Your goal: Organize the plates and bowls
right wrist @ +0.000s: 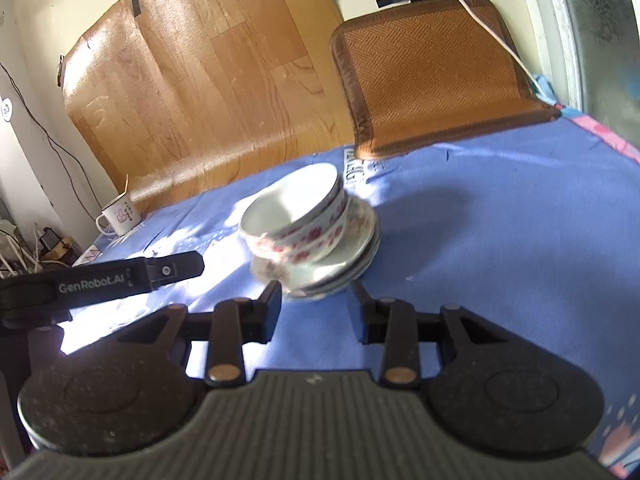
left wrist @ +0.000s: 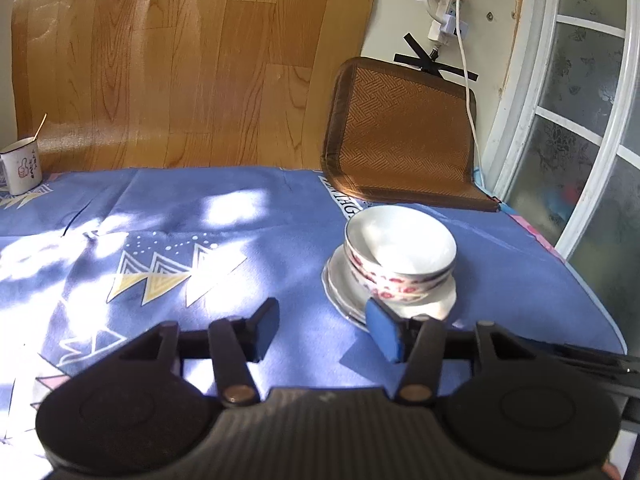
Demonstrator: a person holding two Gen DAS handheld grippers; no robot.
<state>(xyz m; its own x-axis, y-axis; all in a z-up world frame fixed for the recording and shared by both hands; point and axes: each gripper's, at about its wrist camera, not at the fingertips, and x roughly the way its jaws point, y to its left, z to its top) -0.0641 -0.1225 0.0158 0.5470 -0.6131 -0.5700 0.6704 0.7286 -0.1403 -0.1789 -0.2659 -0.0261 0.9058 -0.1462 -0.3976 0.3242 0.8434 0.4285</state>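
Where sun falls, nested bowls (left wrist: 400, 258) sit on stacked plates (left wrist: 344, 286); top bowl empty.

Bowls (left wrist: 400, 258) nested one in another, on stacked plates (left wrist: 340, 284), all on the tablecloth (left wrist: 200, 240). Behind the stack, a woven mat (left wrist: 404, 136) leaning on the wall. Far left at the table's back edge, a mug (left wrist: 22, 166), well apart from the stack. Behind it, a wood-grain sheet (left wrist: 180, 60) against the wall. Right of the mat, a window frame (left wrist: 560, 120). Above the mat, a power strip (left wrist: 444, 12) taped up.
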